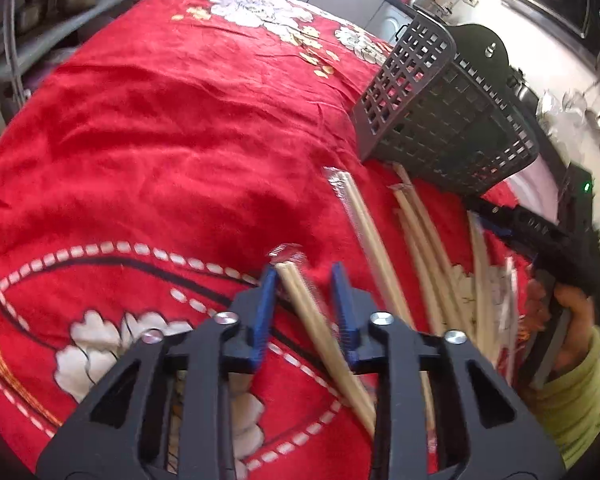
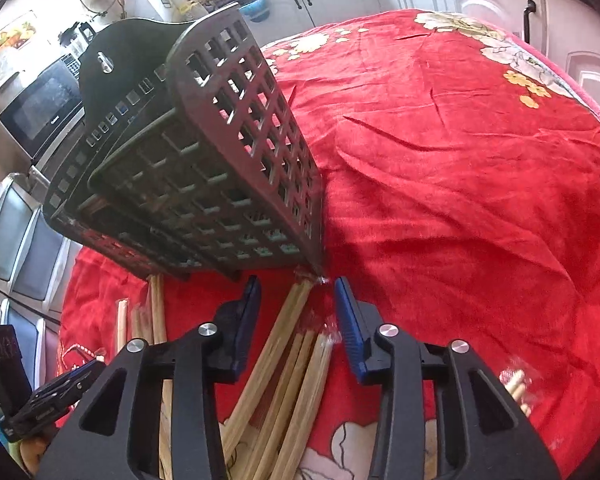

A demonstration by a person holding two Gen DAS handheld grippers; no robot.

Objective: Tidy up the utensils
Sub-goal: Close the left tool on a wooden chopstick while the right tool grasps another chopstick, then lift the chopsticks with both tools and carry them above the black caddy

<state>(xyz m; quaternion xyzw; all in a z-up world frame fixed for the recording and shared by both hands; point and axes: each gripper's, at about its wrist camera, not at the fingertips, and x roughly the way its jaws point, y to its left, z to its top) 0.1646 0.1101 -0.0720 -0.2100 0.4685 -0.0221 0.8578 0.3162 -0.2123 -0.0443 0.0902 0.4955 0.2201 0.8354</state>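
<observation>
Left wrist view is showing the left gripper [image 1: 304, 276] standing open around one wrapped chopstick pair [image 1: 320, 328], near the black basket [image 1: 452, 120]. The right gripper [image 2: 296, 292] is also standing open, over several pairs beside that basket; no writing is readable.

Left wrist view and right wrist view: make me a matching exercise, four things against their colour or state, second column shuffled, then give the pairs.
Things
1. utensil basket
2. cloth
3. left gripper
4. wrapped chopsticks

Descriptions
A. red with white flowers
B. open, a chopstick pair lying between its blue fingers
C. dark lattice plastic, standing on the cloth
D. pale wood in clear sleeves, lying loose beside the basket

Pairs: 1-C, 2-A, 3-B, 4-D
</observation>
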